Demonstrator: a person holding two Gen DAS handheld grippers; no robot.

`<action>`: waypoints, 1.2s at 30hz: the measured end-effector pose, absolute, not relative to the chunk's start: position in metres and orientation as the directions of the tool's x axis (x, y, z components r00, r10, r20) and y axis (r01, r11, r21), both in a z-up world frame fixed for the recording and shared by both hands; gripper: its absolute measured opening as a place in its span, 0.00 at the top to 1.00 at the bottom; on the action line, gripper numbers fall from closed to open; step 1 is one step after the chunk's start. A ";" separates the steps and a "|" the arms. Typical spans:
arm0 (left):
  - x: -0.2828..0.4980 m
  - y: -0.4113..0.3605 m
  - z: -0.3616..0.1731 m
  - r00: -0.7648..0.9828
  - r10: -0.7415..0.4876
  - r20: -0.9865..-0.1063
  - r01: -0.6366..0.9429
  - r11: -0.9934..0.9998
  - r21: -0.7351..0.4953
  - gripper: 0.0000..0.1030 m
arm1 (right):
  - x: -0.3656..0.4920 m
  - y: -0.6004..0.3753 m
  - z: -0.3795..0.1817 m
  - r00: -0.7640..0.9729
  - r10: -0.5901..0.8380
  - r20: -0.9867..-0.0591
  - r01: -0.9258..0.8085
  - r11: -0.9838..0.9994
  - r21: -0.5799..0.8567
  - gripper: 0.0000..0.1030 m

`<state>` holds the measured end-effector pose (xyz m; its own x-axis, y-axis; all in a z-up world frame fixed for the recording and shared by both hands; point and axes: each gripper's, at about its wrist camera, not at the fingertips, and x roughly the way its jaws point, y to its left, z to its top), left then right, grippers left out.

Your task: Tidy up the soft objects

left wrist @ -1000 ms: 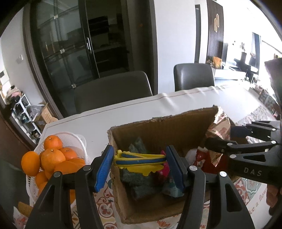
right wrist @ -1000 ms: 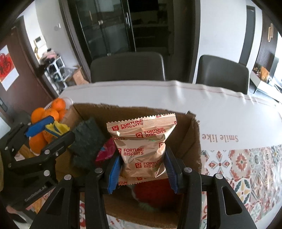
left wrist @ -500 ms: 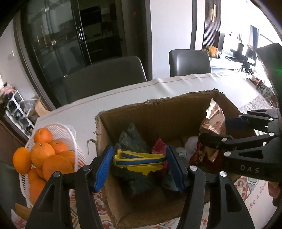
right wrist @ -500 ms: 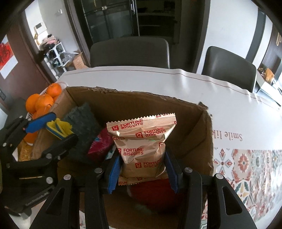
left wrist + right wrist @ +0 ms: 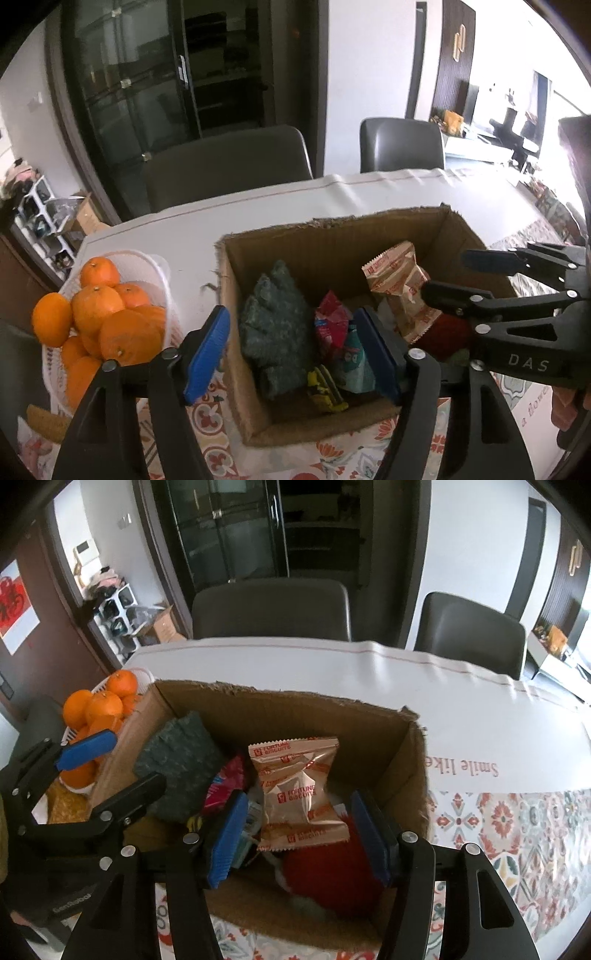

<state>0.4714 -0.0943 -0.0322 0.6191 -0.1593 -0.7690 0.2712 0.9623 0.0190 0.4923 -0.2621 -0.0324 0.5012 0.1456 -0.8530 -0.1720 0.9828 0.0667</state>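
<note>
An open cardboard box (image 5: 332, 236) (image 5: 280, 709) holds soft items: a dark green cloth (image 5: 273, 325) (image 5: 177, 760), a red packet (image 5: 330, 317), a red plush thing (image 5: 325, 871). A yellow and blue sponge (image 5: 327, 387) lies loose on the box floor below my left gripper (image 5: 291, 354) (image 5: 110, 771). That gripper's jaws are opening, with nothing between them. A Fortune Biscuits packet (image 5: 299, 794) (image 5: 399, 280) rests on the red plush between the jaws of my right gripper (image 5: 297, 836) (image 5: 469, 277). Those jaws are opening too, with a gap on each side of the packet.
A white basket (image 5: 162, 273) of oranges (image 5: 107, 314) (image 5: 99, 705) stands just left of the box. The box sits on a patterned cloth (image 5: 517, 830), with white tabletop (image 5: 369, 672) behind it. Two dark chairs (image 5: 229, 162) (image 5: 472, 627) stand at the far edge.
My left gripper let go of the yellow and blue sponge, which dropped into the box. My right gripper's jaws spread off the biscuit packet, which settled lower and tilted.
</note>
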 end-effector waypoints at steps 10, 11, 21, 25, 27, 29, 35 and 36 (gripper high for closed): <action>0.427 -0.082 0.006 0.692 -0.088 -0.716 0.190 0.980 0.064 0.17 | 0.446 -0.261 0.002 0.570 0.124 -0.812 -0.132 0.990 0.058 0.42; 0.422 -0.080 0.010 0.699 -0.081 -0.711 0.181 0.981 0.066 0.14 | 0.439 -0.261 0.006 0.582 0.122 -0.804 -0.127 0.990 0.058 0.41; 0.346 -0.066 0.049 0.788 -0.013 -0.616 0.095 0.990 0.101 0.02 | 0.359 -0.257 0.049 0.687 0.086 -0.722 -0.095 0.995 0.028 0.25; 0.308 -0.065 0.064 0.828 0.025 -0.561 0.065 0.988 0.141 0.00 | 0.321 -0.258 0.062 0.730 0.065 -0.681 -0.080 0.997 0.010 0.20; 0.290 -0.065 0.069 0.844 0.040 -0.536 0.052 0.987 0.155 0.00 | 0.303 -0.259 0.067 0.746 0.066 -0.663 -0.078 0.997 0.011 0.19; 0.275 -0.064 0.072 0.852 0.045 -0.522 0.047 0.986 0.161 0.00 | 0.287 -0.261 0.072 0.759 0.064 -0.647 -0.071 0.997 0.015 0.18; 0.229 -0.060 0.080 0.874 0.042 -0.485 0.038 0.987 0.154 0.00 | 0.239 -0.264 0.082 0.795 0.063 -0.603 -0.062 0.998 0.022 0.17; 0.221 -0.060 0.081 0.877 0.040 -0.480 0.038 0.988 0.151 0.00 | 0.232 -0.264 0.084 0.801 0.062 -0.596 -0.061 0.998 0.022 0.17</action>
<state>0.2209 -0.0596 0.0814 0.8765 0.0395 -0.4797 0.0381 0.9878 0.1510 0.2317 -0.2643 0.0838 0.8009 0.0620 -0.5955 -0.0609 0.9979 0.0220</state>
